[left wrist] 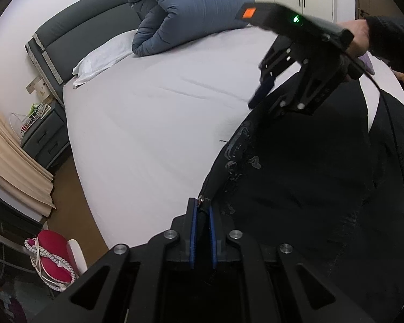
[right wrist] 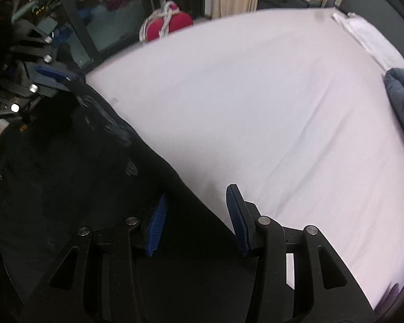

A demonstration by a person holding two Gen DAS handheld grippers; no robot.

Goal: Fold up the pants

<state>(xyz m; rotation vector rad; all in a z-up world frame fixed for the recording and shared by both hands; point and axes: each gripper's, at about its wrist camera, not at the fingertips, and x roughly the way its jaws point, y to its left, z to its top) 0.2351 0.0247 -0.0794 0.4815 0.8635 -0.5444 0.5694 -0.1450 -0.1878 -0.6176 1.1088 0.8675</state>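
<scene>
Black pants (left wrist: 296, 177) with a grey printed pattern lie on the white bed sheet (left wrist: 148, 123). My left gripper (left wrist: 202, 210) is shut on the pants' edge, at a corner with a metal snap. My right gripper (right wrist: 196, 204) is open; its jaws straddle the far edge of the pants (right wrist: 67, 167), one pad over the fabric, the other over the sheet (right wrist: 256, 107). The right gripper also shows in the left wrist view (left wrist: 266, 99), above the far end of the pants. The left gripper shows in the right wrist view (right wrist: 54, 78), holding the fabric.
A rolled blue-grey duvet (left wrist: 185, 13) and a white pillow (left wrist: 102, 56) lie at the head of the bed by the dark headboard (left wrist: 75, 32). A grey nightstand (left wrist: 45, 137) and a red bag (left wrist: 54, 255) stand beside the bed. Dark window glass (right wrist: 107, 13) lies beyond.
</scene>
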